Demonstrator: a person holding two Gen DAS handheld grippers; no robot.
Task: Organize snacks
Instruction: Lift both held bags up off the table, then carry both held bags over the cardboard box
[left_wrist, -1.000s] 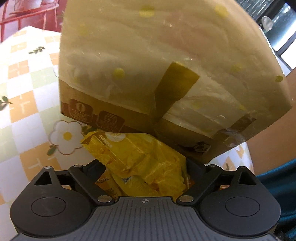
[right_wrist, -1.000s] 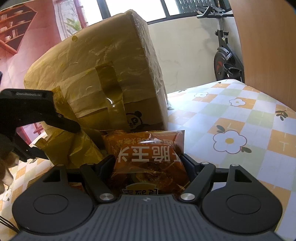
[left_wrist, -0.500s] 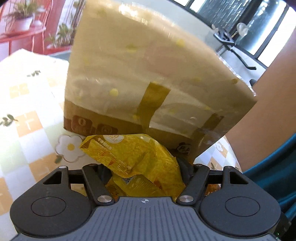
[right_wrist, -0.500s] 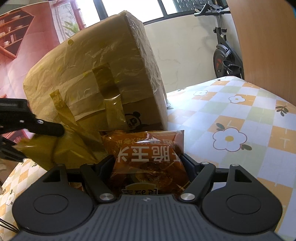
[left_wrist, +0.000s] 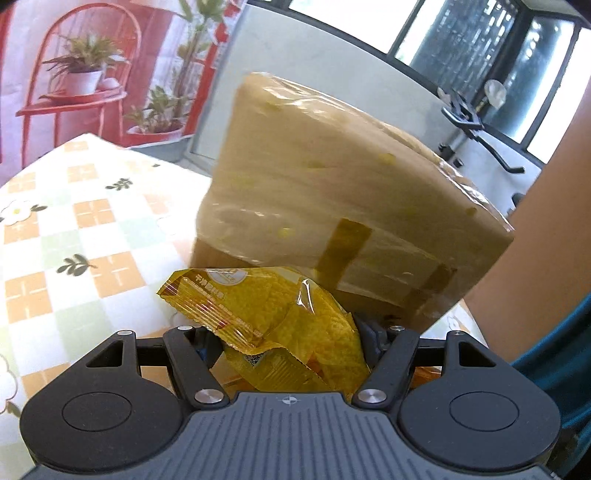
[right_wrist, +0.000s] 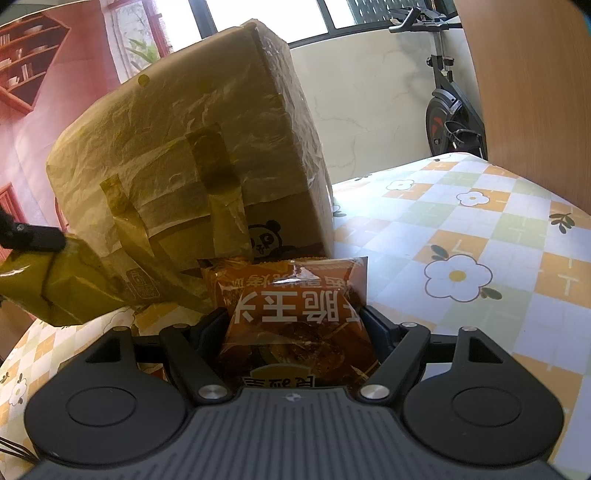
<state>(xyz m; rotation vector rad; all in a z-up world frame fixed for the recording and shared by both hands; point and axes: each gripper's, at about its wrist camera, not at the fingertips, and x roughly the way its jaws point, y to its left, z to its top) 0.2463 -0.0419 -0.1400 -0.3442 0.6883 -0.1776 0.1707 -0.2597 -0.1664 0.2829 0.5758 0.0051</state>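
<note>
A crumpled yellow snack packet (left_wrist: 266, 314) sits between the jaws of my left gripper (left_wrist: 288, 332), which is shut on it and holds it above the tablecloth. Behind it stands a large cardboard box (left_wrist: 351, 206) wrapped in plastic and tape. My right gripper (right_wrist: 295, 325) is shut on a brown snack packet (right_wrist: 295, 314) with white lettering, right in front of the same box (right_wrist: 192, 155). In the right wrist view, a left gripper finger (right_wrist: 33, 238) shows at the far left, pressed on the yellow packet (right_wrist: 55, 288).
The table wears a checked cloth with flowers (right_wrist: 480, 240), bare to the right of the box and also to its left (left_wrist: 74, 240). A person's arm (left_wrist: 535, 221) reaches in at the right. An exercise bike (right_wrist: 447, 110) stands beyond the table.
My left gripper has drawn back and up from the box with the yellow packet, and its jaws have narrowed onto it. The right gripper and its brown packet have not moved.
</note>
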